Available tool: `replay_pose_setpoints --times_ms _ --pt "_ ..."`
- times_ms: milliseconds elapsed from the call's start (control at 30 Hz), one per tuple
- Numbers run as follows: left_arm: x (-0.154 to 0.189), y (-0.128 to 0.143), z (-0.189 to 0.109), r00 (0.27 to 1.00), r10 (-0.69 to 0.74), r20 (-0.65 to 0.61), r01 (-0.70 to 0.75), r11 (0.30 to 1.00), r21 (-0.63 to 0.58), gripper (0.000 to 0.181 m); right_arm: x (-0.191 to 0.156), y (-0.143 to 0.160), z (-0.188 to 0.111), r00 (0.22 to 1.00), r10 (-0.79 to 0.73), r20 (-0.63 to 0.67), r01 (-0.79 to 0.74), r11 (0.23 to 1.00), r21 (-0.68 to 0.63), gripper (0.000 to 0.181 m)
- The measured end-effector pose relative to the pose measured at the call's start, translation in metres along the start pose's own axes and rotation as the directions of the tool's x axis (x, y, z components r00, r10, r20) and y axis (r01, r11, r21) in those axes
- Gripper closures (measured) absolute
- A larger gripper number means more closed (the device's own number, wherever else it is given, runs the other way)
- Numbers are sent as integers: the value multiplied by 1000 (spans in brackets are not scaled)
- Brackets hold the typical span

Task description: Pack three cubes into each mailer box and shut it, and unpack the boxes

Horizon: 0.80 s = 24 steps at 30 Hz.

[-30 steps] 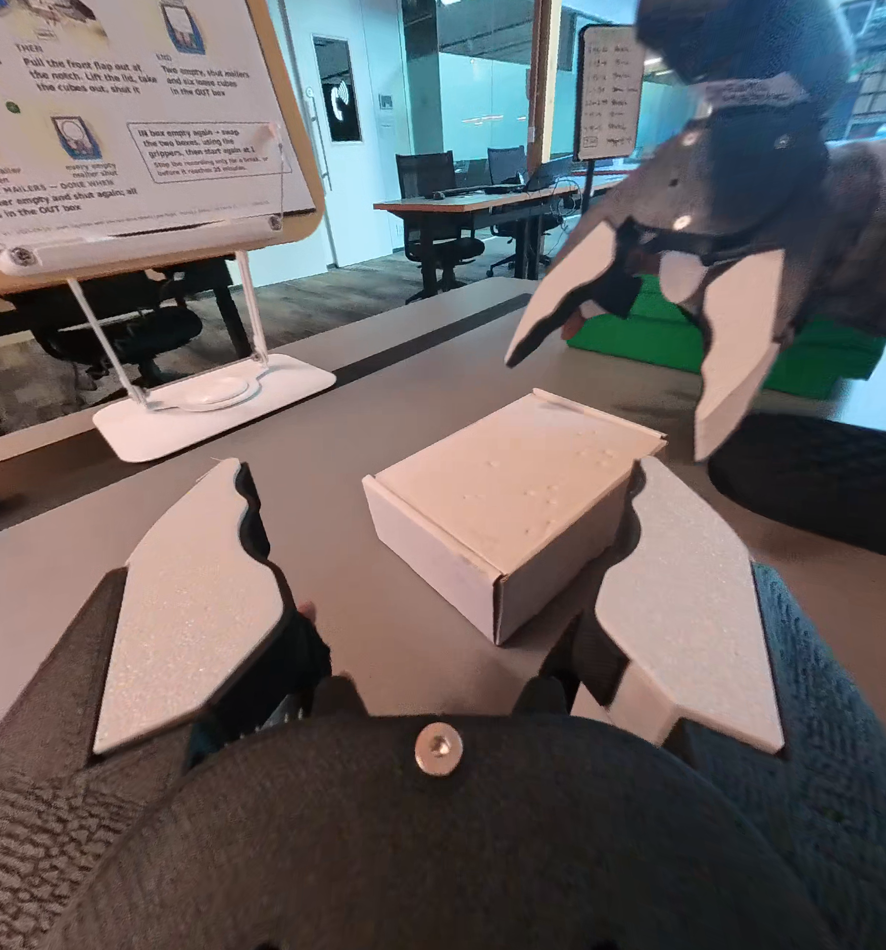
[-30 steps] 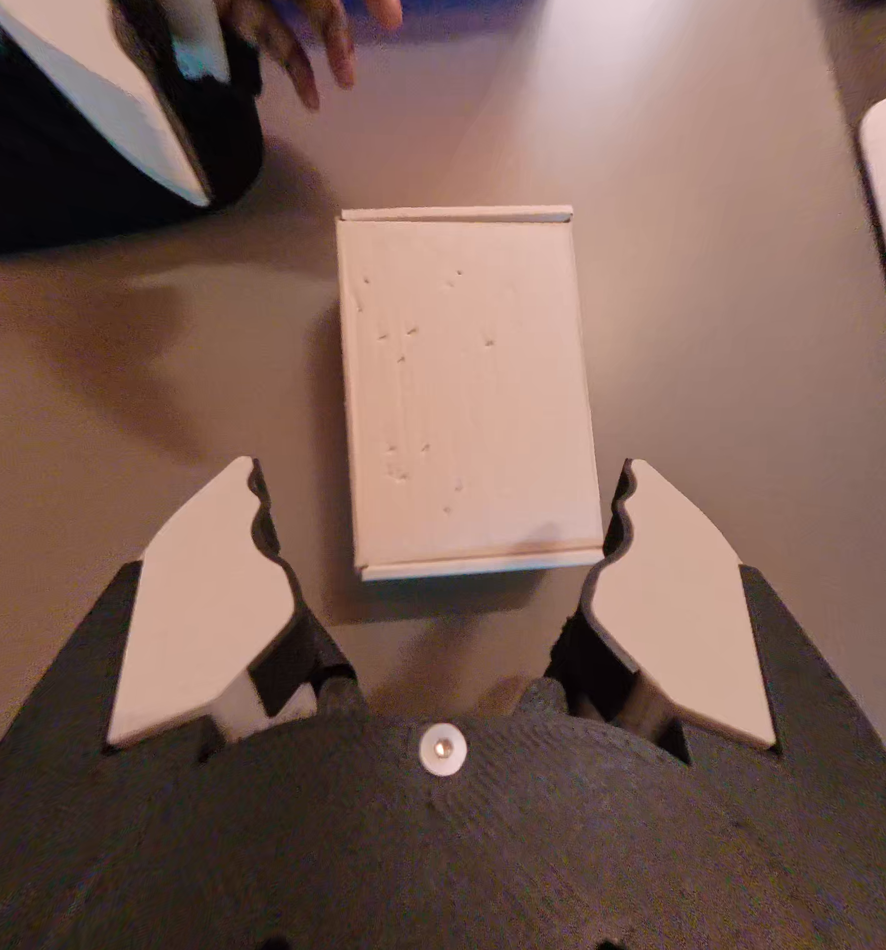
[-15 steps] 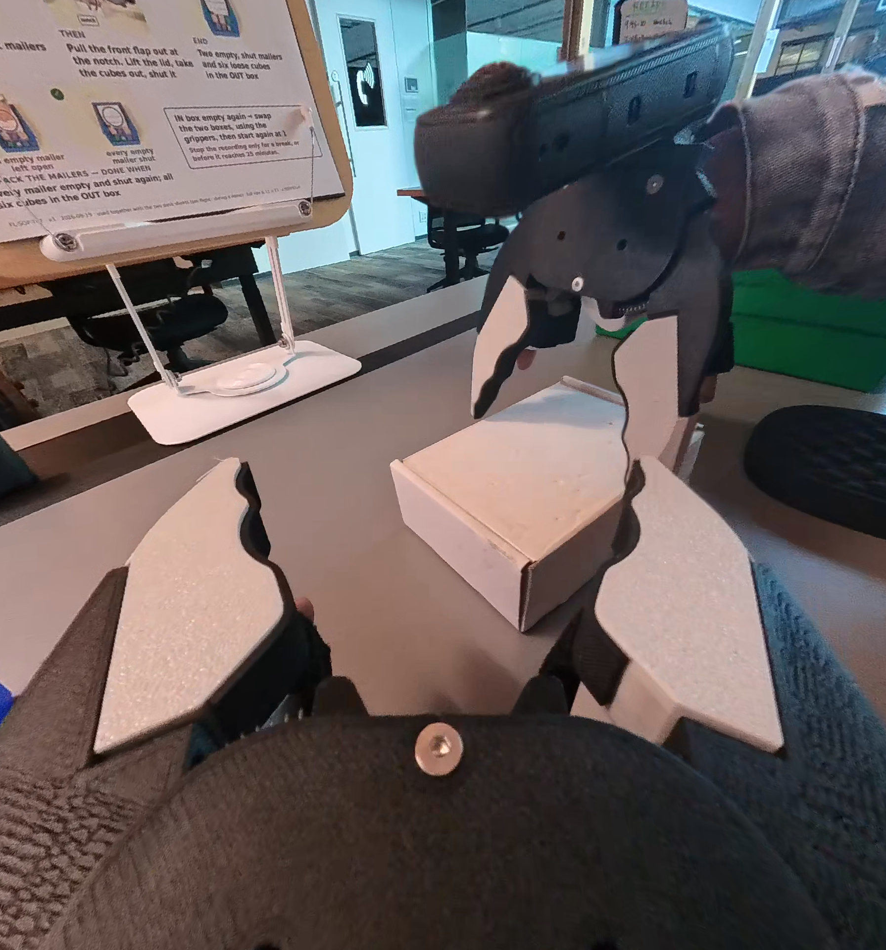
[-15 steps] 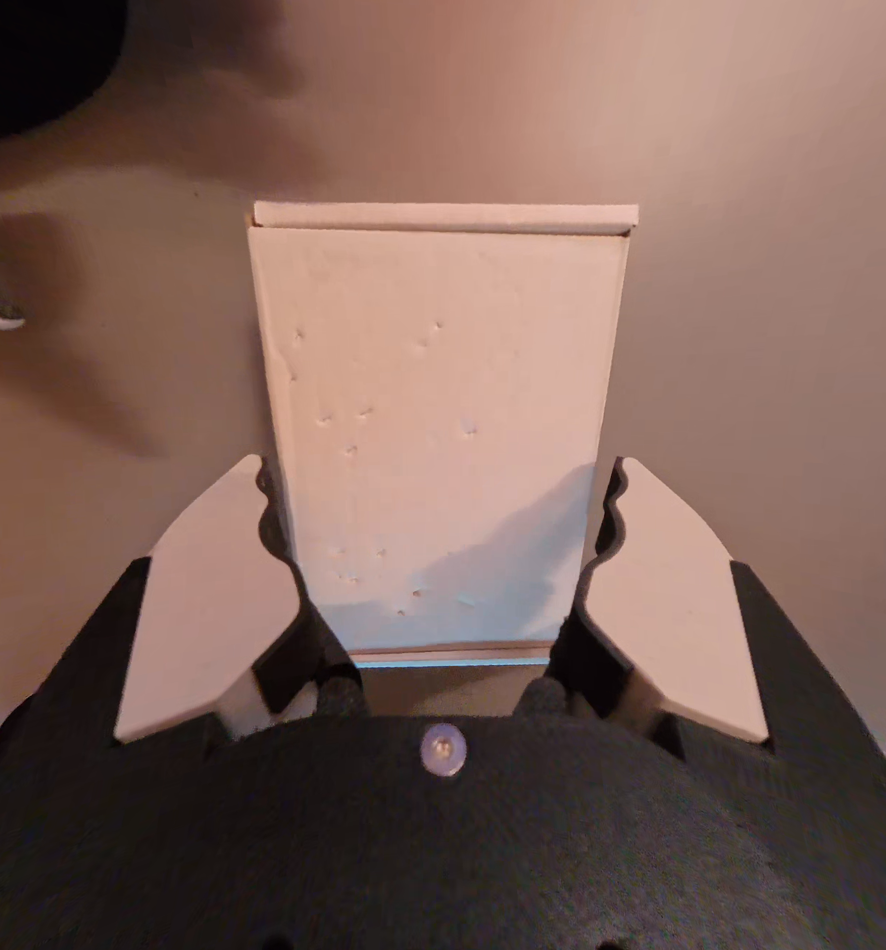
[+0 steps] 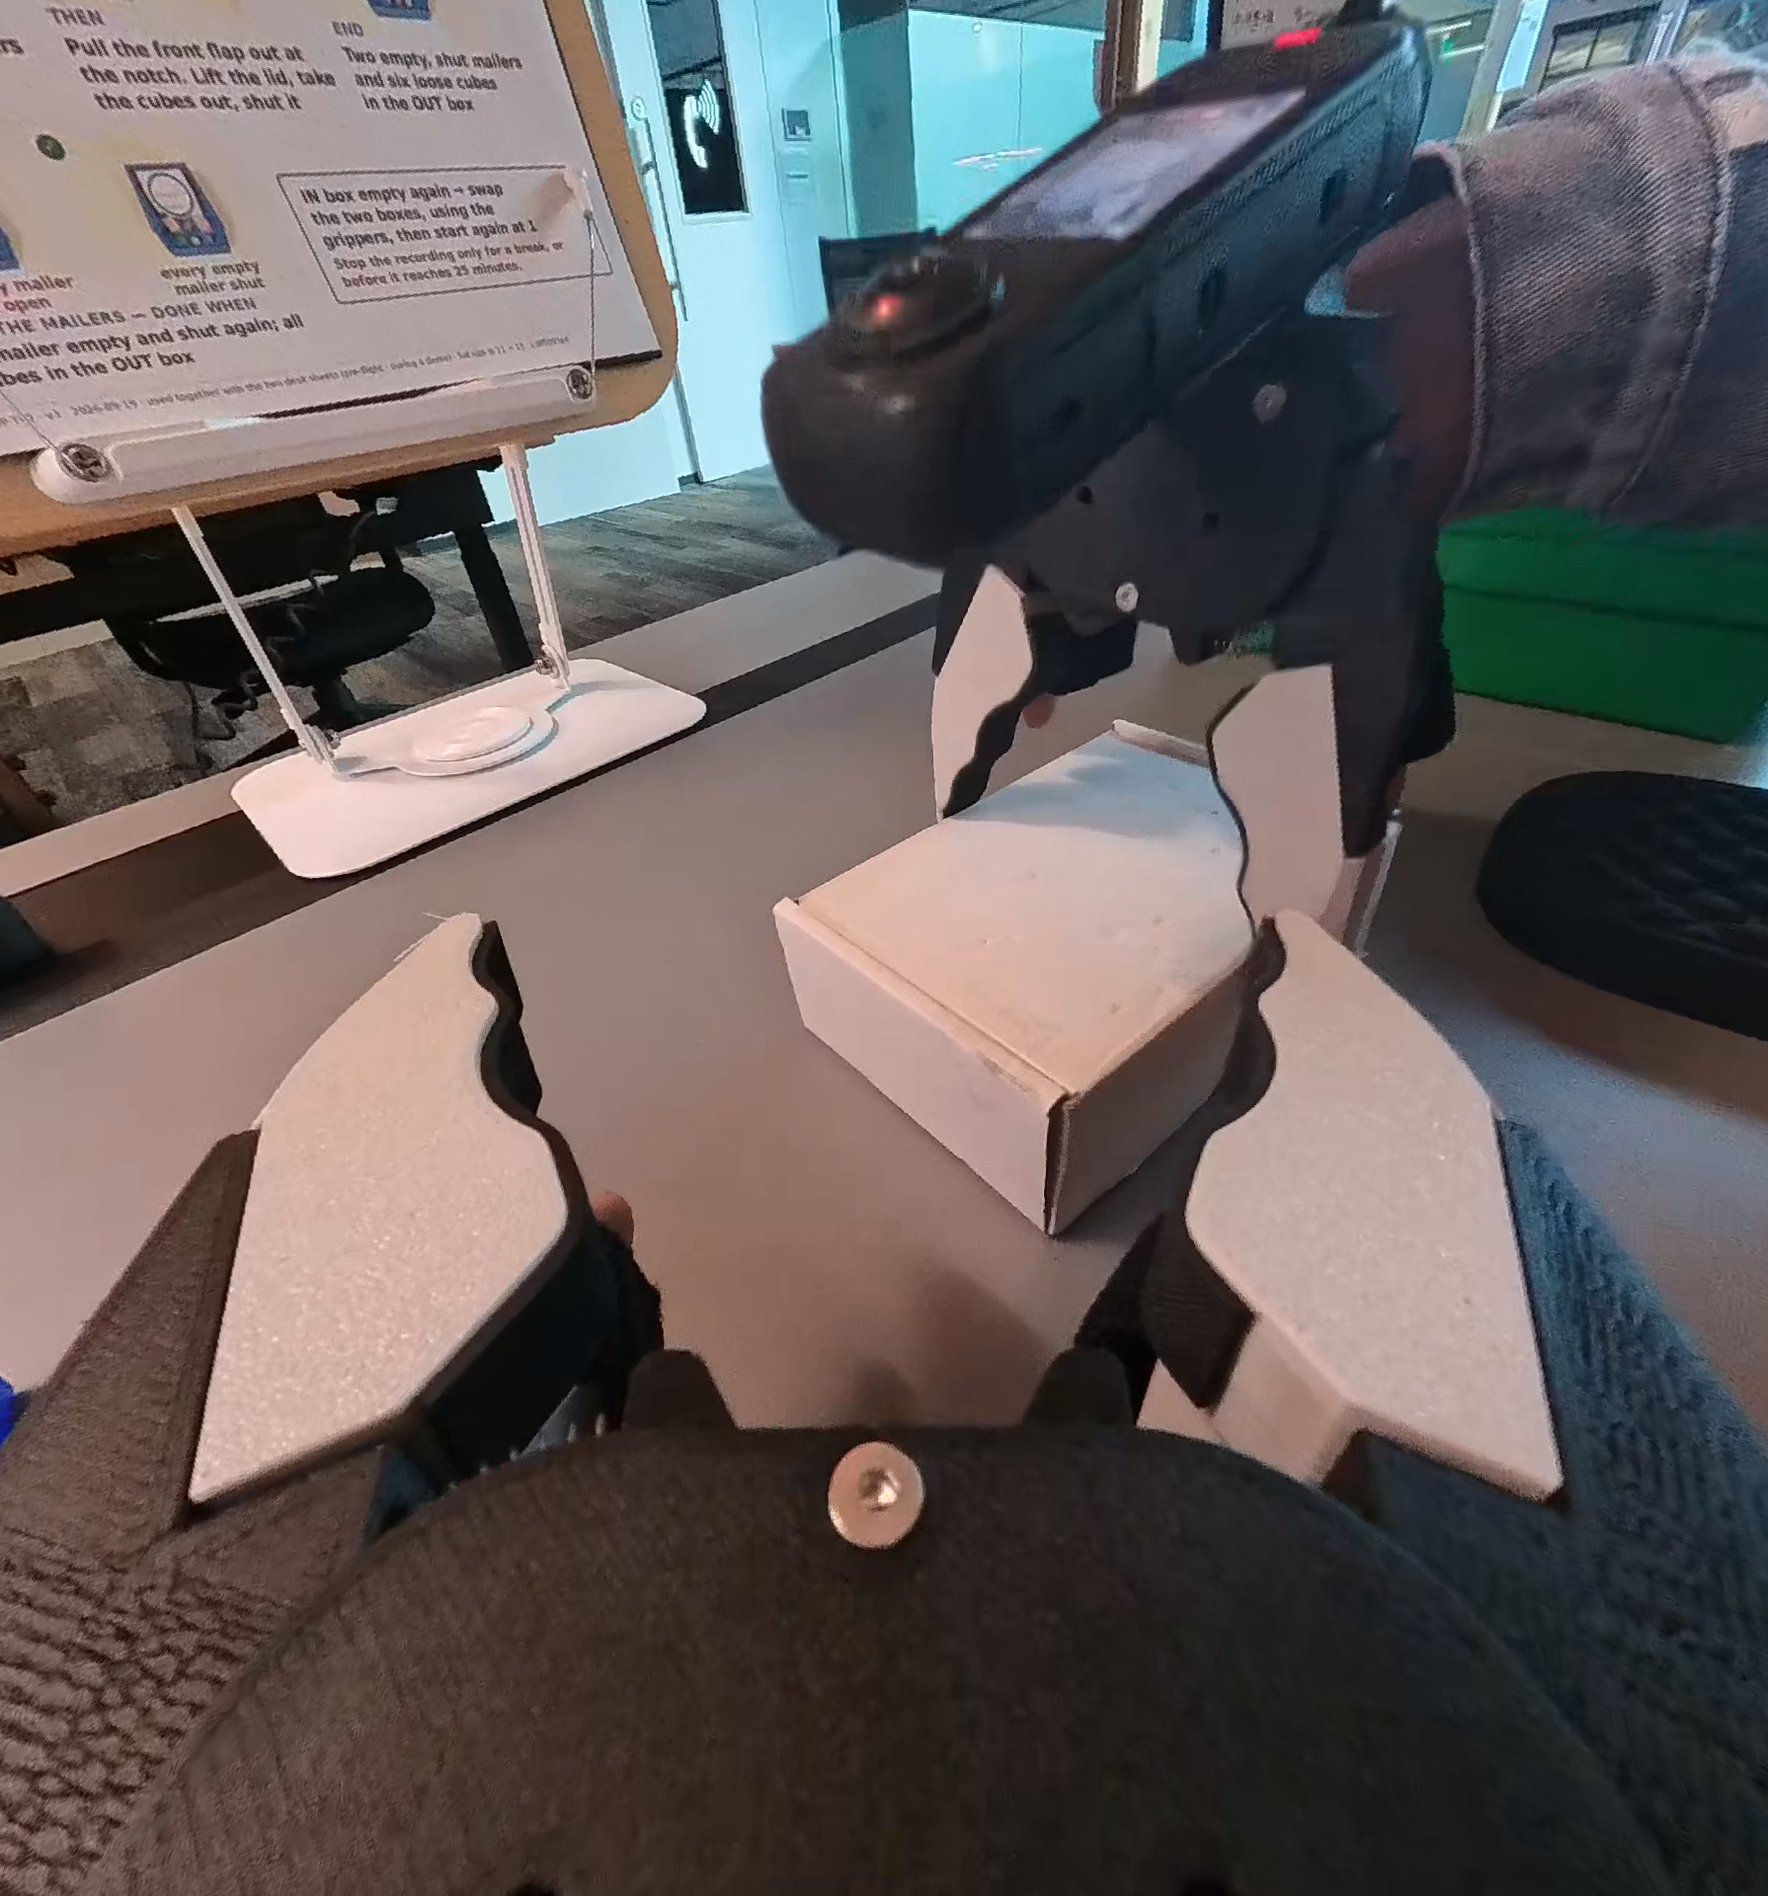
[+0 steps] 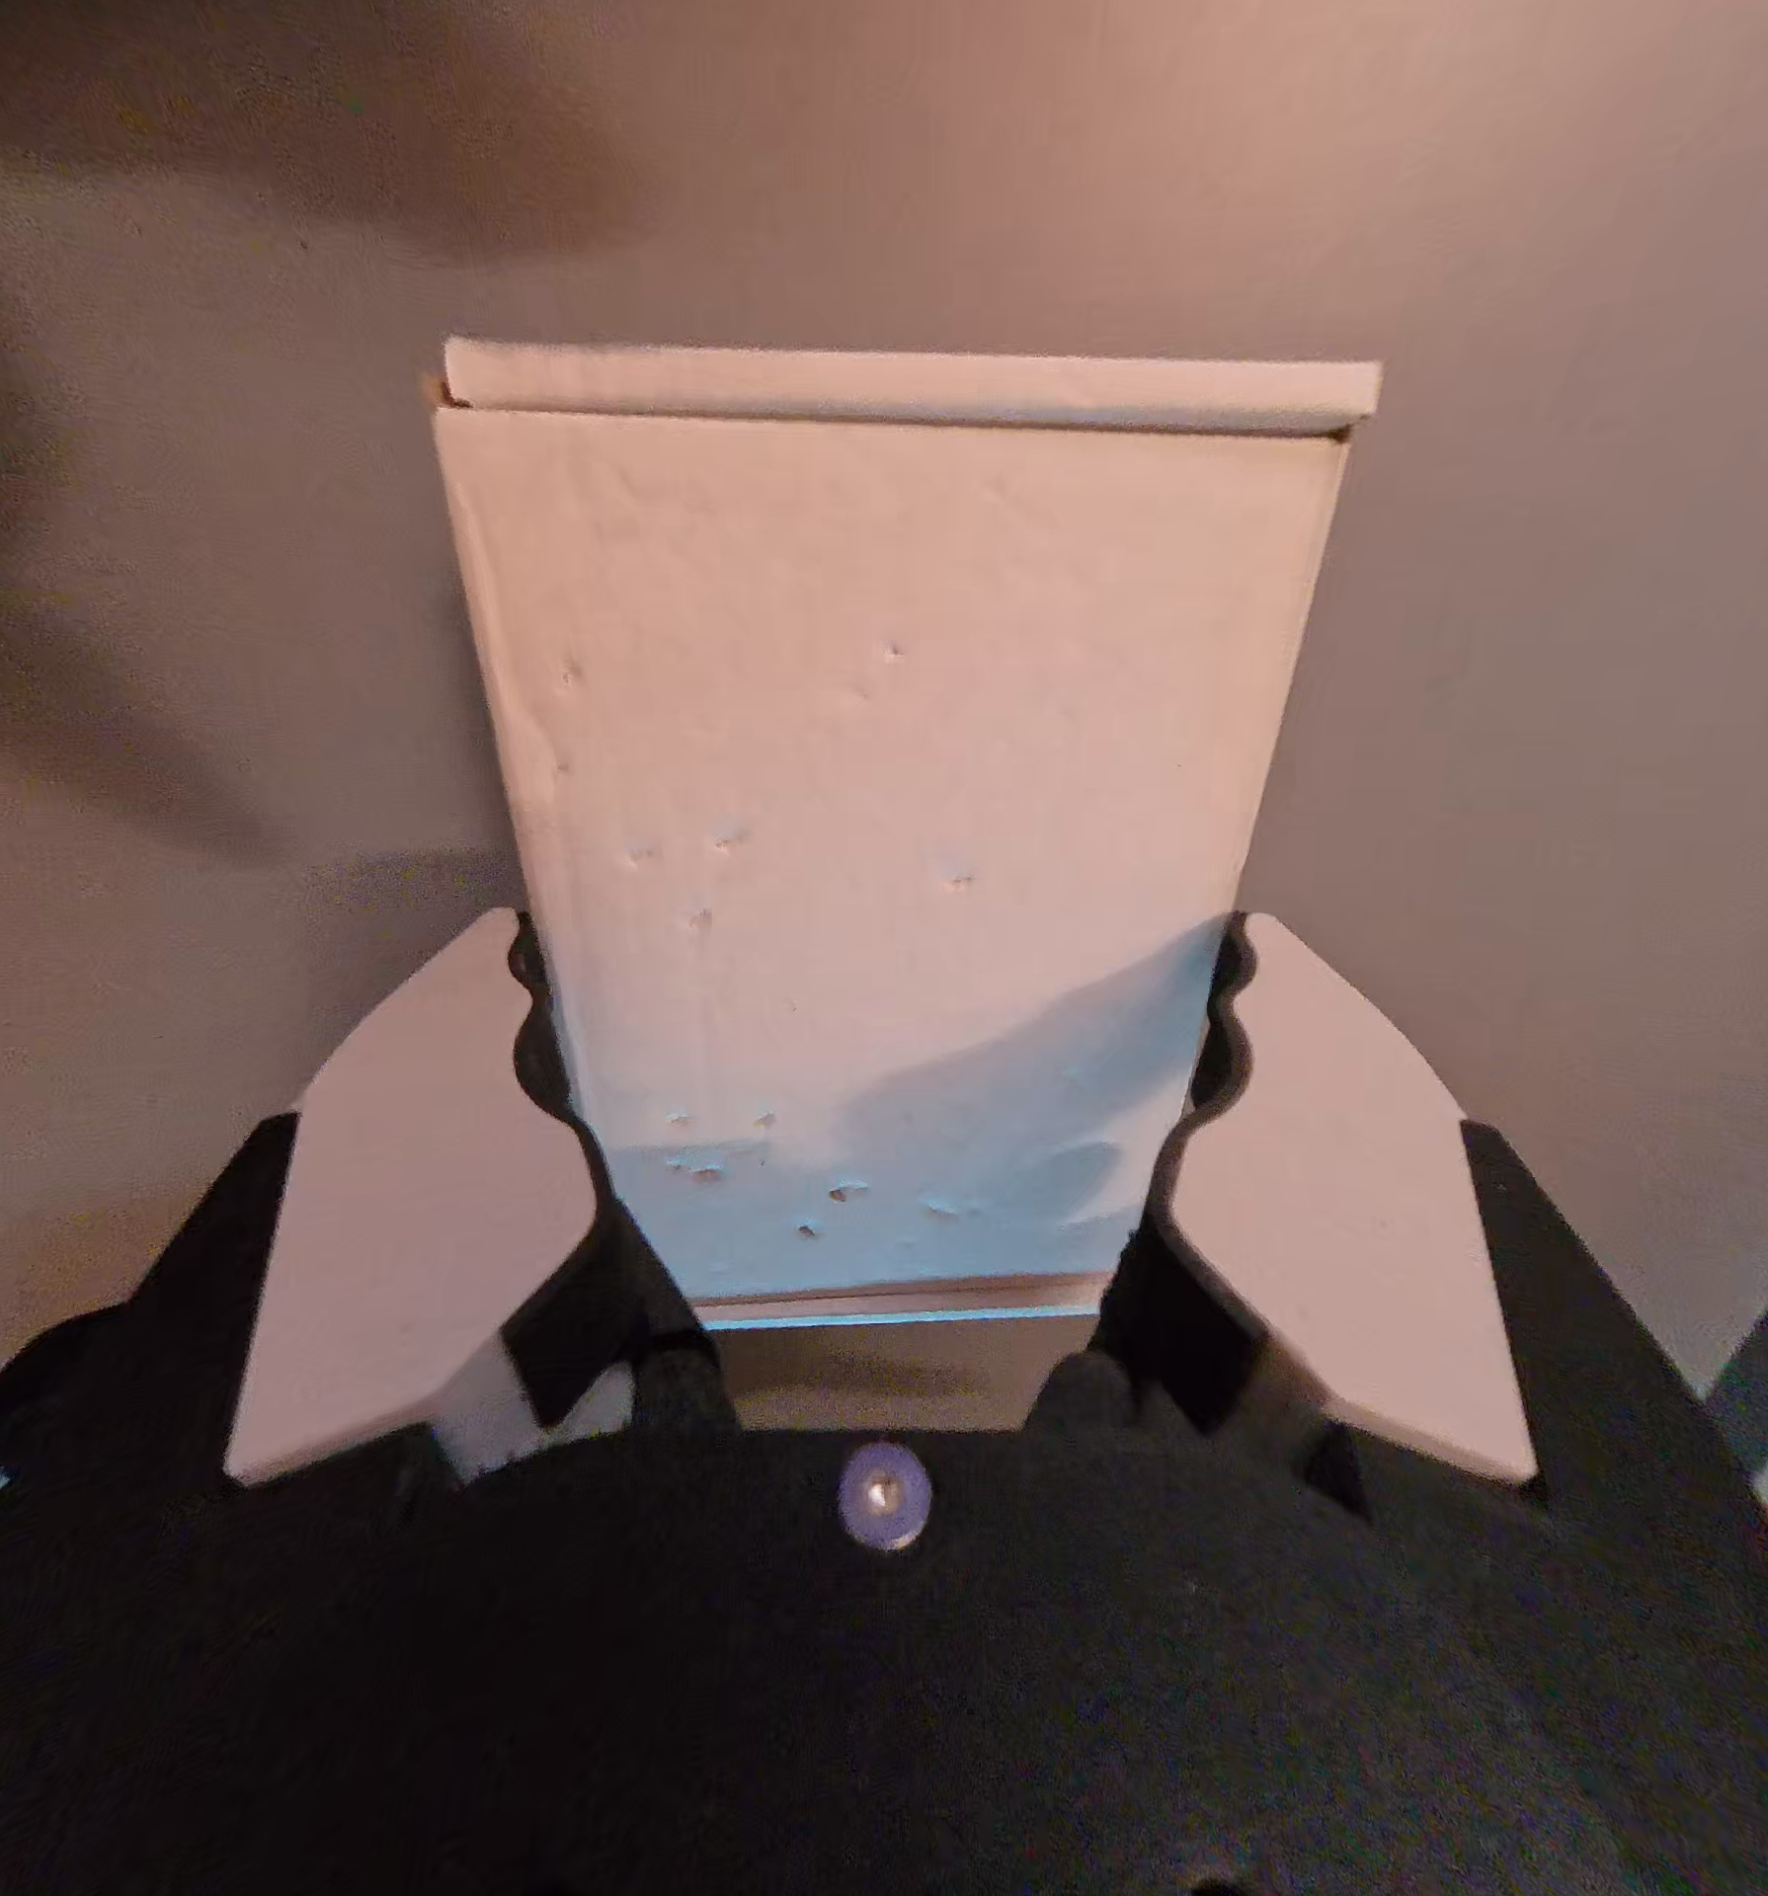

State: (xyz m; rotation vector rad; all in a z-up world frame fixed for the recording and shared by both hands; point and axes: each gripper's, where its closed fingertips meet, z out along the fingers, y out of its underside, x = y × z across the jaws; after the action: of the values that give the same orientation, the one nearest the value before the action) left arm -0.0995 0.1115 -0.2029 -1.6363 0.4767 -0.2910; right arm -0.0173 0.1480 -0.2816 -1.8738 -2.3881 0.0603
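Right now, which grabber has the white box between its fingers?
The right gripper: its fingers straddle the white mailer box from above. The left gripper stays open beside it.

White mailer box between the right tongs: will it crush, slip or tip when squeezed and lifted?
The mailer box is thin cardboard with a dented lid, so its walls probably give under a hard squeeze. Flat and low, it is unlikely to tip. The right tongs straddle one end only, so the far end may sag.

A white cardboard mailer box [image 5: 1024, 985] is lying flat on the grey table [image 5: 654, 1026], its lid shut. Small dents are pocking the lid, mostly toward one end. In the right wrist view the box [image 6: 890, 821] is sitting lengthwise, a narrow flap edge showing along its far end. No cubes are showing.
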Motion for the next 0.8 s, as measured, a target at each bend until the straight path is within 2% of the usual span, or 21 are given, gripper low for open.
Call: replay_pose_setpoints --times_ms 33,267,467,633,800 --pt "0 0 0 1000 4 1 -4 1000 1 51 0 1 1 1000 -11 -11 11 1000 -18 59" --pt "1 3 1 1000 31 0 -31 999 -21 52 -4 1 -4 999 -41 6 41 999 -19 60" --pt "2 4 1 999 34 -1 -34 999 -21 53 -14 13 -39 993 -108 -49 110 994 23 61" --pt "3 5 1 999 44 -5 -44 999 -26 54 -25 70 -80 980 -129 -152 125 991 -37 61" --pt "0 7 2 999 40 5 -39 999 -31 55 -29 169 -122 967 -31 -253 -2 992 -129 61"
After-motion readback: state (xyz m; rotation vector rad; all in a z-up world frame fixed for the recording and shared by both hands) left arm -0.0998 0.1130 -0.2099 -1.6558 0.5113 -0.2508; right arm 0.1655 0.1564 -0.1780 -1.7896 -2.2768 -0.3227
